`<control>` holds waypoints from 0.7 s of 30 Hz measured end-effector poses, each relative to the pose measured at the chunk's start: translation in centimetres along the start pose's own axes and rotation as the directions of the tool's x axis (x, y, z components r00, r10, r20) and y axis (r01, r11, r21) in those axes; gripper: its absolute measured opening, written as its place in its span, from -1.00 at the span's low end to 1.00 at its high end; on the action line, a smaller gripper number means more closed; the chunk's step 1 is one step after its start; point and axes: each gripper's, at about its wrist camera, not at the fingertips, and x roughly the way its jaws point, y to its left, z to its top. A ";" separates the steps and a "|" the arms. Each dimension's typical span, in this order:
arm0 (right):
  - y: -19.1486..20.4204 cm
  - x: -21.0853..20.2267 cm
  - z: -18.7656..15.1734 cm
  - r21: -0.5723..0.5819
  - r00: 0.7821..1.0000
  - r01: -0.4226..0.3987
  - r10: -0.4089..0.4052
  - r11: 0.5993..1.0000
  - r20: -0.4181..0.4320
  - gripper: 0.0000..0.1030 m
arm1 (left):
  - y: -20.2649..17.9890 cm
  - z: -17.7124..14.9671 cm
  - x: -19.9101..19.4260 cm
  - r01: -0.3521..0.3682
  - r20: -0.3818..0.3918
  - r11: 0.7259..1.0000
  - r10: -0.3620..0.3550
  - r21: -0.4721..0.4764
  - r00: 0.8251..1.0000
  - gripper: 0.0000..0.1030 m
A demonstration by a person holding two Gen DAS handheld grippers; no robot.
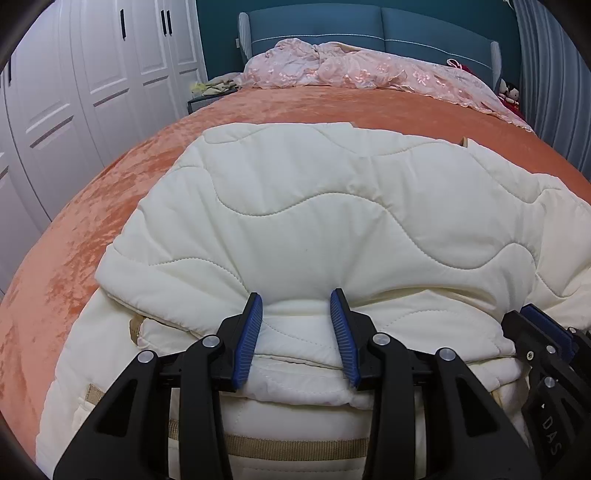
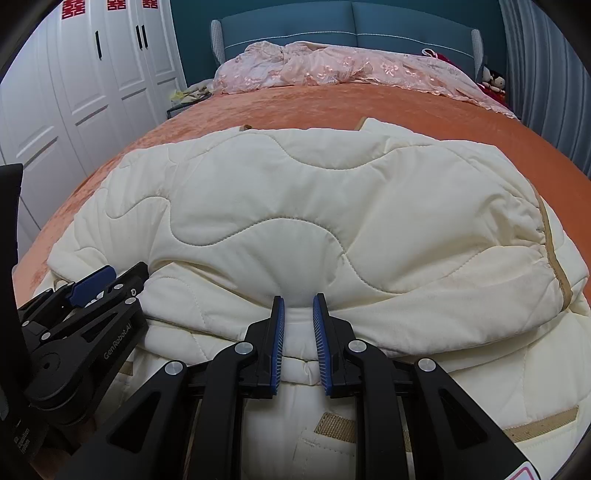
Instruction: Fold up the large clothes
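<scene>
A large cream quilted jacket [image 1: 332, 206] with tan trim lies folded on the orange bedspread [image 1: 110, 192]; it also fills the right wrist view [image 2: 314, 206]. My left gripper [image 1: 297, 302] has its jaws apart, with a thick fold of the jacket's near edge bulging between the blue pads. My right gripper [image 2: 298, 302] has its jaws nearly together, pinching a fold of the same edge. The right gripper shows at the right edge of the left wrist view [image 1: 543, 325], and the left gripper at the left of the right wrist view [image 2: 92, 284].
A pink lace quilt [image 1: 369, 70] is heaped at the blue headboard [image 1: 369, 26]. White wardrobe doors [image 1: 92, 74] stand on the left, grey curtains [image 1: 554, 74] on the right. A bedside table with clutter [image 1: 210, 92] sits at the bed's far left.
</scene>
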 end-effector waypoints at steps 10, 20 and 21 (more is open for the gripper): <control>-1.0 0.0 0.3 0.051 0.998 -0.066 0.067 0.997 -0.018 -0.65 | 1.9 1.2 -0.7 0.125 -0.053 0.990 -0.129 -0.066 0.990 -0.08; -2.2 -1.5 4.3 0.105 0.984 -0.163 0.170 0.981 -0.062 -0.51 | 8.2 5.8 -4.3 0.260 -0.050 0.947 -0.273 -0.188 0.961 -0.01; -2.0 -1.7 5.6 0.106 0.981 -0.183 0.189 0.977 -0.042 -0.51 | 9.0 7.4 -4.1 0.260 -0.036 0.944 -0.272 -0.204 0.962 -0.01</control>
